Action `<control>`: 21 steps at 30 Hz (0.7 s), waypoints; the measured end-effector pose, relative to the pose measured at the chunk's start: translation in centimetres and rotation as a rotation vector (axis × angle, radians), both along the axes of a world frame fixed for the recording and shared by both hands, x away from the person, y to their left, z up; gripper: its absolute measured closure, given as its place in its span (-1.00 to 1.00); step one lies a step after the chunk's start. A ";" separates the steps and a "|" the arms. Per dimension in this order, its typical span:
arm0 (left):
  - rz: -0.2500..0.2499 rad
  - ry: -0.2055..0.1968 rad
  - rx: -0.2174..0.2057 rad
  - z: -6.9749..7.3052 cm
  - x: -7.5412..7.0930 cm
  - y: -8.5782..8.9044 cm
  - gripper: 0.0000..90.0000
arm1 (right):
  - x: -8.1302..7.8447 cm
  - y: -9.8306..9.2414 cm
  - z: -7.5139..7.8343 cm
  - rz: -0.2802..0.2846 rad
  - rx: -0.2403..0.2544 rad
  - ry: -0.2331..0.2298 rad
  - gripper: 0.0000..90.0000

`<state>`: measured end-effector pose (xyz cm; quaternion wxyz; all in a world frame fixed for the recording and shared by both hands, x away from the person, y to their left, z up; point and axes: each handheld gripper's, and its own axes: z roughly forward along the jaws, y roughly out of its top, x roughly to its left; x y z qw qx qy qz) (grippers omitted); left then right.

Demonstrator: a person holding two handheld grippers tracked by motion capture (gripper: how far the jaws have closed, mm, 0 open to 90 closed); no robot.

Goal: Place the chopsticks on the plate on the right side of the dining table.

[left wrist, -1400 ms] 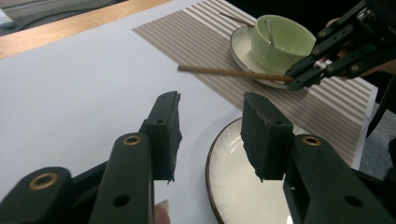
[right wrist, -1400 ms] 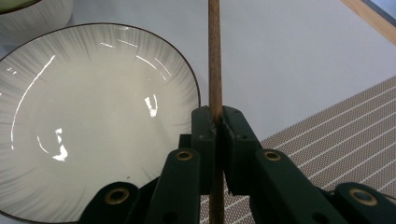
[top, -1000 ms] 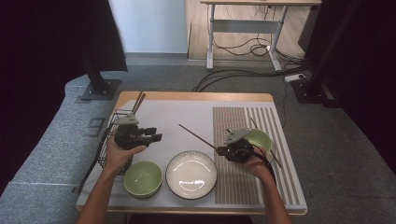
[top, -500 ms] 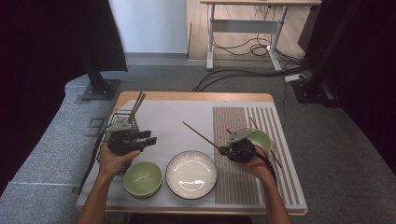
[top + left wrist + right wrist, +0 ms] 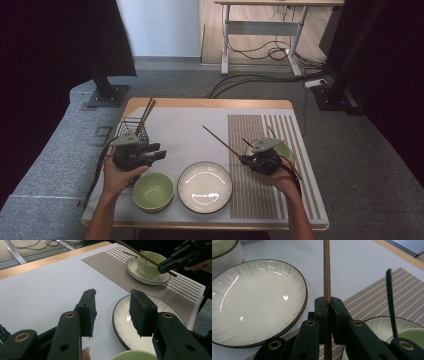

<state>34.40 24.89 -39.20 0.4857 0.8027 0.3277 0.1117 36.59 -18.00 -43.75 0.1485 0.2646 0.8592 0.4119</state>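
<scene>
Your right hand-held gripper (image 5: 328,305) is pinching a wooden chopstick (image 5: 326,272) between its pads, and the stick slants up and away to the far left over the table (image 5: 185,125) (its tip is above the white mat). It sits just above the green bowl on a saucer (image 5: 286,150) on the striped mat. Your left hand-held gripper (image 5: 112,312) hangs spread, with nothing between its pads, near the white plate (image 5: 205,187) and the green bowl (image 5: 153,191).
</scene>
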 end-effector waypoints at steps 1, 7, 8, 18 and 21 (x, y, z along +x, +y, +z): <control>-0.006 0.004 0.008 0.0 0.0 -0.1 0.26 | 0.0 -0.1 0.0 -0.002 0.003 0.001 0.88; 0.005 0.012 0.014 -0.4 0.1 -0.1 0.26 | -0.1 -0.7 0.2 -0.018 0.017 -0.007 0.88; 0.003 0.017 0.016 -0.5 0.1 -0.1 0.26 | -0.1 -0.9 0.3 -0.022 0.020 -0.009 0.88; 0.000 0.036 0.008 -0.8 -0.2 0.0 0.24 | -0.6 -2.8 1.2 -0.069 0.067 -0.031 0.88; 0.000 0.036 0.009 -0.8 -0.2 0.0 0.24 | -0.7 -3.4 1.3 -0.084 0.077 -0.030 0.88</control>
